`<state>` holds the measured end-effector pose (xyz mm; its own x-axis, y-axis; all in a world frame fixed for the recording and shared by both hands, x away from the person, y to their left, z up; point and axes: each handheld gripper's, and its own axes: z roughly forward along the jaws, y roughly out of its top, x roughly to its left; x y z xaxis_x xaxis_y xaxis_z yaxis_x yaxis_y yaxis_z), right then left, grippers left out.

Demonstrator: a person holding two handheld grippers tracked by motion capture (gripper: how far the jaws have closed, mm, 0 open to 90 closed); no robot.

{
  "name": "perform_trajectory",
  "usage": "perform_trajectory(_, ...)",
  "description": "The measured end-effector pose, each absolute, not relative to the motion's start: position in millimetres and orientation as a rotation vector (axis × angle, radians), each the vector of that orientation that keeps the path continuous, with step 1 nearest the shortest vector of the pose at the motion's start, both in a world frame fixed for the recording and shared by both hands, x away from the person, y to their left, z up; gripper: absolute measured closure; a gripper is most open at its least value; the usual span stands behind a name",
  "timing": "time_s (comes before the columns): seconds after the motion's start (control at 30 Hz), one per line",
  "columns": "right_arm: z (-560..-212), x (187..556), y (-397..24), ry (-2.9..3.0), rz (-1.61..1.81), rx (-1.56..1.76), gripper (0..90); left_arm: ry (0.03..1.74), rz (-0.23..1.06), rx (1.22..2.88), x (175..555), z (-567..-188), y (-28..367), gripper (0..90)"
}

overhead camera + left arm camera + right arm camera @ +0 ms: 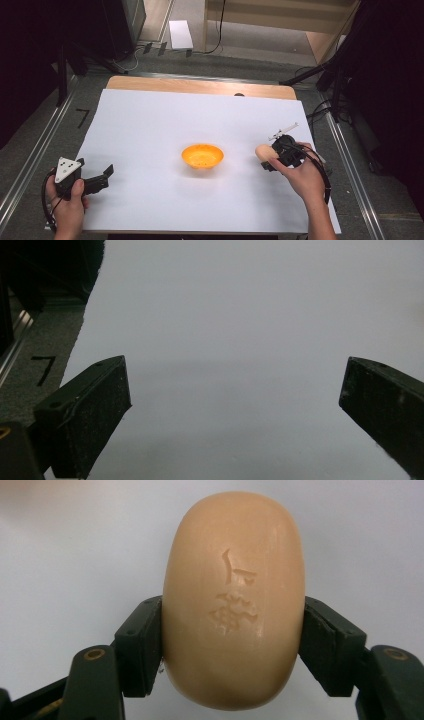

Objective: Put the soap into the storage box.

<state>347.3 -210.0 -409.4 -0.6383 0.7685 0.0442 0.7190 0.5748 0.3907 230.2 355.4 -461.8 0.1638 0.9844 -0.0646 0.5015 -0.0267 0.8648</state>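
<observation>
We see the tan soap bar (pixel 234 600) clamped between the right gripper (pixel 272 159) pads, to the right of the orange bowl (pixel 202 155) on the white table (pixel 150 125) — our left gripper (pixel 102 176) spread wide, holding nothing.

Your orange bowl (pixel 202 155) sits mid-sheet on the white paper (pixel 150 130); wooden bench (pixel 200 86) edge peeks beyond it, grey floor (pixel 30 150) around.

Black two-jaw grippers, left gripper (pixel 95 181) topped by grey three-cornered plate, right gripper (pixel 272 159) brass-pinned, black cables trailing.
</observation>
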Motion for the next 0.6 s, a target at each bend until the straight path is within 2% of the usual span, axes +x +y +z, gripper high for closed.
perform_trajectory(0.6,-388,349,-173,2.835,0.627,0.888,33.8,1.448,0.767,1.648,230,-462,355,0.5)
